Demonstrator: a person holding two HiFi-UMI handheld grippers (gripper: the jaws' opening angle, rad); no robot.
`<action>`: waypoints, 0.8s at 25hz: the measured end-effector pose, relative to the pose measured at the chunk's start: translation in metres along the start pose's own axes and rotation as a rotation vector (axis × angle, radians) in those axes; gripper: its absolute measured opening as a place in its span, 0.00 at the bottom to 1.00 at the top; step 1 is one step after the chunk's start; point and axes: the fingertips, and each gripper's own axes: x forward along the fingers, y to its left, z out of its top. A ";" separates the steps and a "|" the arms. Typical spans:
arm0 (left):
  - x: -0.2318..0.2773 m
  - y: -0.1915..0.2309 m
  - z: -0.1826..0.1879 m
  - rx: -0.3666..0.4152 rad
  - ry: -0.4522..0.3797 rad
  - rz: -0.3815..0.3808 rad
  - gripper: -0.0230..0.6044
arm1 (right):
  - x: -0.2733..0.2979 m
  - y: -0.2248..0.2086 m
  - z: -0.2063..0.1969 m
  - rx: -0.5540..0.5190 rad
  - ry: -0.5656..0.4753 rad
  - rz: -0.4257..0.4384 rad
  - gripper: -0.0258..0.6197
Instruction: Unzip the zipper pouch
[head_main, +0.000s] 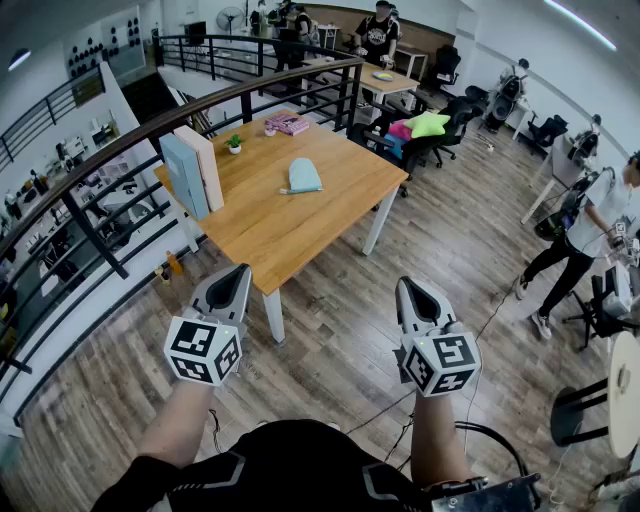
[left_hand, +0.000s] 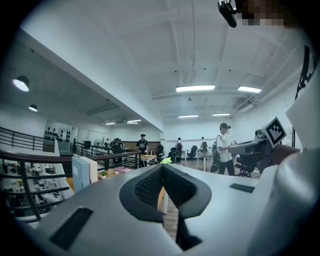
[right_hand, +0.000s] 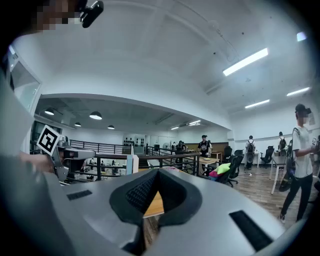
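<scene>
Light-blue fabric zipper pouch (head_main: 303, 176) lies on the pale wooden table (head_main: 300, 230), well ahead of us. Our left gripper (head_main: 238, 273) and right gripper (head_main: 404, 285) hang empty, jaws pressed together; we should step closer, then open both.

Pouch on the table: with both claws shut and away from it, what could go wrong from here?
The pouch lies loose on the table; a one-sided pull may just drag it.
The left claw and right claw are shut and empty; they must open before reaching the zipper tab, which is too small to see here.
A cable on the floor could catch a foot.
</scene>
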 end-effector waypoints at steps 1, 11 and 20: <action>0.001 0.000 -0.001 -0.009 0.000 -0.004 0.08 | 0.000 0.000 0.001 -0.002 -0.003 0.001 0.05; -0.003 -0.002 -0.003 -0.016 -0.004 0.015 0.08 | -0.001 0.006 0.003 0.007 0.001 0.016 0.05; -0.006 0.000 -0.002 -0.015 -0.021 0.049 0.08 | 0.000 0.002 0.001 0.009 -0.004 0.031 0.05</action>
